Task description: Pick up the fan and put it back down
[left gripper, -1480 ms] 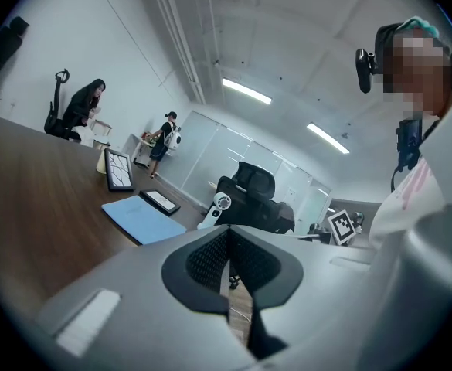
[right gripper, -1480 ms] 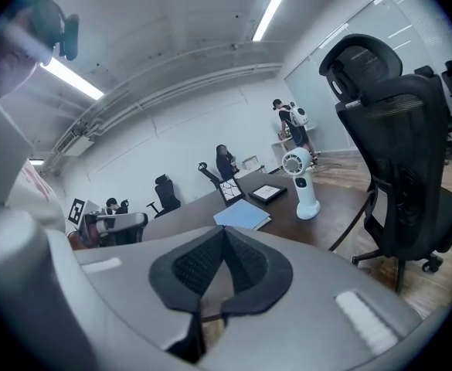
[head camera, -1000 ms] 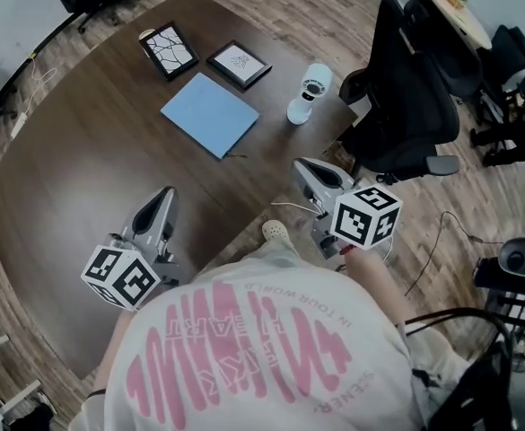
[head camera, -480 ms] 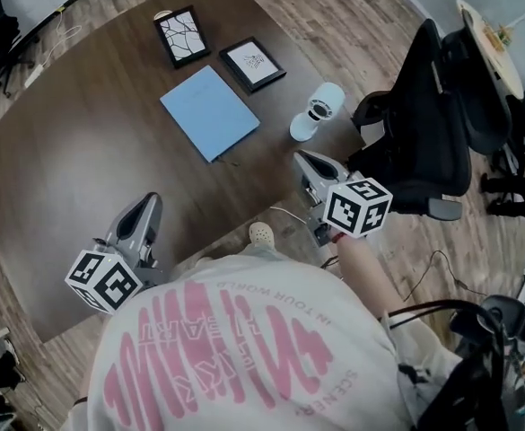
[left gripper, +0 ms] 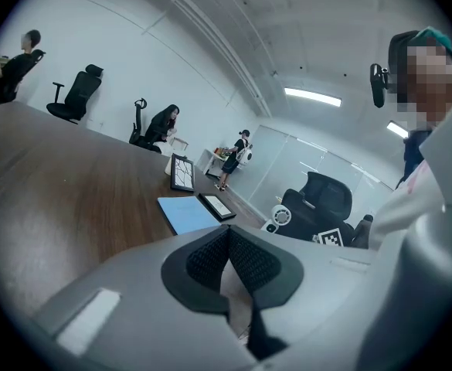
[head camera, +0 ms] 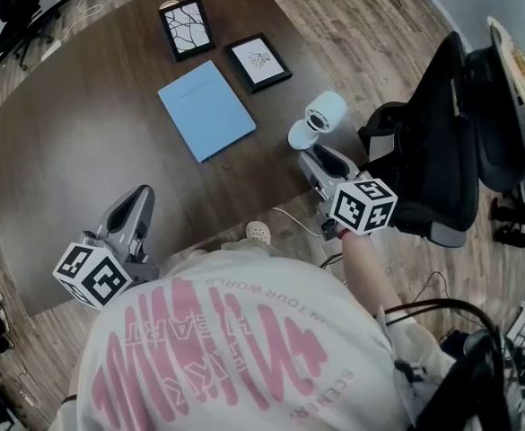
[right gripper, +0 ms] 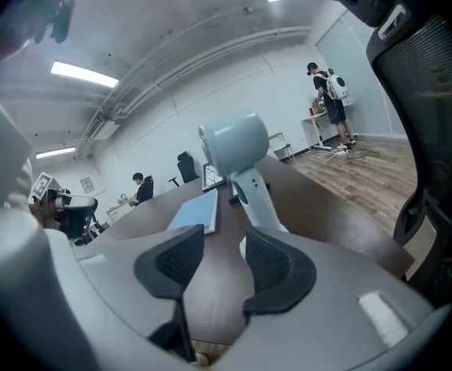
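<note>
Head view. The left gripper [head camera: 140, 197] is held low over the near edge of the dark wooden table [head camera: 74, 151], pointing across it. The right gripper [head camera: 310, 157] is stretched forward at the table's right edge, with its tips just short of the white fan [head camera: 317, 118]. The fan stands upright at that edge. A blue notebook [head camera: 206, 109] lies mid-table, and two framed pictures [head camera: 187, 28] [head camera: 258, 62] lie towards the far edge. Bare tabletop runs open to the left. A black office chair [head camera: 434, 155] crowds the right side, close to the fan. The person's shirt [head camera: 235, 348] carries pink print, and one small line seems to read "IN YOUR WORLD".

Left gripper view. The pads [left gripper: 210, 255] are pressed together with nothing between them. The table stretches ahead.

Right gripper view. The jaws stand apart, having just been opening, with only tabletop between them. The fan [right gripper: 237, 149] rises just beyond the right-hand pad [right gripper: 268, 261], untouched, and its base is partly hidden behind it.
</note>
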Demonstrator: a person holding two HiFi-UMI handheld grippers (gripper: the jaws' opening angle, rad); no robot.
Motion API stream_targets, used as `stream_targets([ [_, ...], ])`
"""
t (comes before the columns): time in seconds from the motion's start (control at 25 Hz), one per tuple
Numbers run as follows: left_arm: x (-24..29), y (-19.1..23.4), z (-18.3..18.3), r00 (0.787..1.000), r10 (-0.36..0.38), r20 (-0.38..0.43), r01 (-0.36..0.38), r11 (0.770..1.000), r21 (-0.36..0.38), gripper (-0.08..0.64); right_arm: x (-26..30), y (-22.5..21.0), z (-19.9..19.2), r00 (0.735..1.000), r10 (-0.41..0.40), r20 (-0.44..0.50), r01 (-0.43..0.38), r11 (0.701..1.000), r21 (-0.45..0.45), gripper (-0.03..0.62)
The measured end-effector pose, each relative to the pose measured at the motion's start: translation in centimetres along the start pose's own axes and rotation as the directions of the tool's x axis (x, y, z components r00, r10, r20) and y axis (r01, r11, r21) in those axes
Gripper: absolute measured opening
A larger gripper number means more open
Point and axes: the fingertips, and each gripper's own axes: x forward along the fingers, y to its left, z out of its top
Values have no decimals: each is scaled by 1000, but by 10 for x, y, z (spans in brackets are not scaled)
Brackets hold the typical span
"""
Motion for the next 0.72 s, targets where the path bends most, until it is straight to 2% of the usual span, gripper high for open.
stream_targets([
  [0.12,7,-7,-2,1000,9,3,-9,1000,-2,20,3,-18,7,1000,-6,11,6,1000,-30,247],
  [0.16,8,-8,-2,1000,16,7,-16,1000,-5,18,5,-23,9,1000,-8,12,8,999,-39,257],
  [0.36,3,-4,-6,997,73,25,-72,997,-30,20,19,-43,12,1000,-20,-20,19,998,-58,265],
  [0.52,2,-2,-11,993,109,41,-107,993,-52,20,32,-44,11,998,0,-58,-7,993,-120,290],
  [0.72,8,-8,-13,991,125,57,-122,991,-59,19,43,-41,13,996,35,-84,-49,983,-178,284],
])
